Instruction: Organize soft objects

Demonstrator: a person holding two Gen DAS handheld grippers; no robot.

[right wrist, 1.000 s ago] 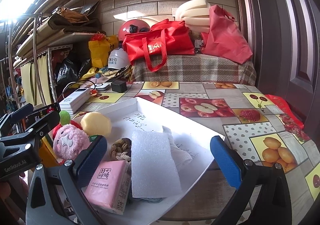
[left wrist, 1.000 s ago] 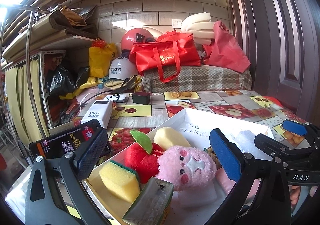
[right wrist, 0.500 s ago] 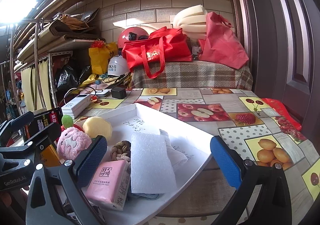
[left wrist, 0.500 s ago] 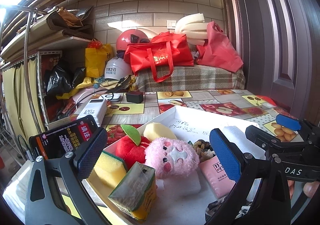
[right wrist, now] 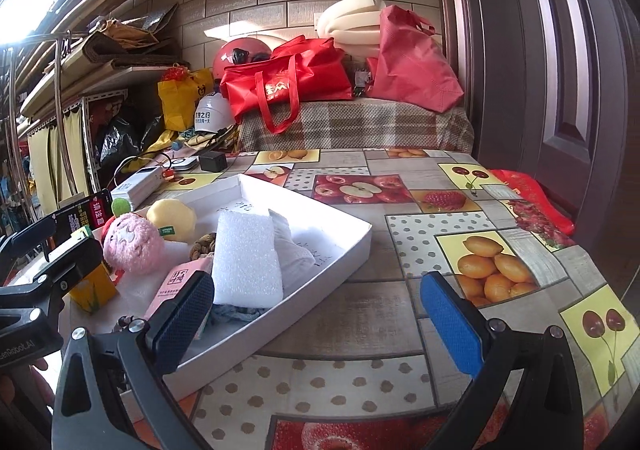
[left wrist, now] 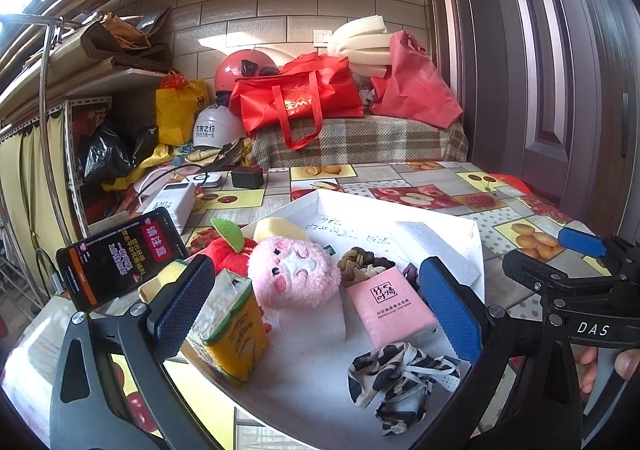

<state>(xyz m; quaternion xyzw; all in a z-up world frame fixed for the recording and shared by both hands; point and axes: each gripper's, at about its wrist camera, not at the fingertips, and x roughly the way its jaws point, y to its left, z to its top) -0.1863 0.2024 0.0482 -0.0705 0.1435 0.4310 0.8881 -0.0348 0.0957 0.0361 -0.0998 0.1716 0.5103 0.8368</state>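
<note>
Hovering — left tool apart | pink plush between fingers | right tool apart

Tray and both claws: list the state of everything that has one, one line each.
Left claw: open, empty, over the tray.
Right claw: open, empty, at the tray's right edge.
Tray: open, no lid, filled with soft things.
Phone: screen on, propped up.
Pink tissue pack: sealed, lying flat.
Yellow carton: upright, top torn open.
</note>
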